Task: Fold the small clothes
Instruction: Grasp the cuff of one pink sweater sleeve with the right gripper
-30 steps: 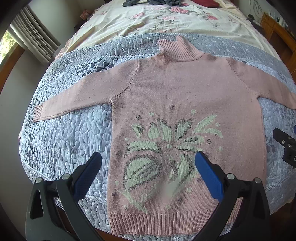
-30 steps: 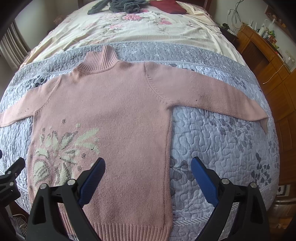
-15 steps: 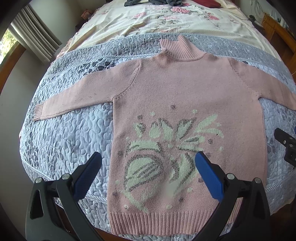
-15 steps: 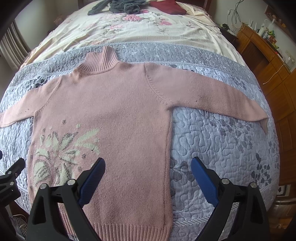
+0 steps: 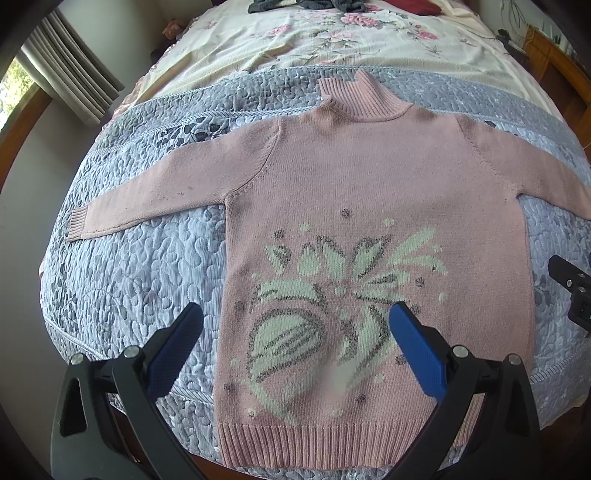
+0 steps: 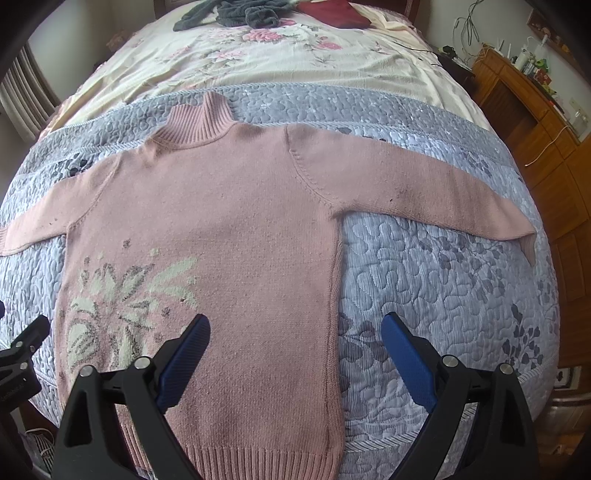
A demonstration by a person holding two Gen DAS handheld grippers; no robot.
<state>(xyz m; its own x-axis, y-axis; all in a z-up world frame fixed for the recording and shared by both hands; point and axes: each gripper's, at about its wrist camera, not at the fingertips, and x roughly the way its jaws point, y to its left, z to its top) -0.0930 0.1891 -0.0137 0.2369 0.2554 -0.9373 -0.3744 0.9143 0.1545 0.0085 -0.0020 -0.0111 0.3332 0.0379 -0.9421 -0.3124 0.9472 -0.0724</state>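
Note:
A pink knitted turtleneck sweater (image 5: 369, 184) (image 6: 221, 221) with a pale green flower pattern lies flat, front up, on a grey-blue quilt (image 5: 140, 266) (image 6: 424, 273). Both sleeves are spread out sideways and the ribbed hem faces me. My left gripper (image 5: 295, 332) hovers open above the lower left part of the sweater, nothing between its blue pads. My right gripper (image 6: 295, 339) hovers open above the sweater's lower right edge, also holding nothing. The left sleeve cuff (image 5: 75, 225) and the right sleeve cuff (image 6: 528, 243) lie on the quilt.
Beyond the quilt is a cream floral bedspread (image 5: 332, 40) with dark grey clothes (image 6: 240, 13) and a dark red garment (image 6: 332, 11) at the far end. A wooden cabinet (image 6: 535, 122) stands right of the bed, curtains (image 5: 70, 70) to the left.
Both views have drifted very slightly; the sweater sits a touch lower in the left wrist view. Both grippers stay open and the sweater has not moved.

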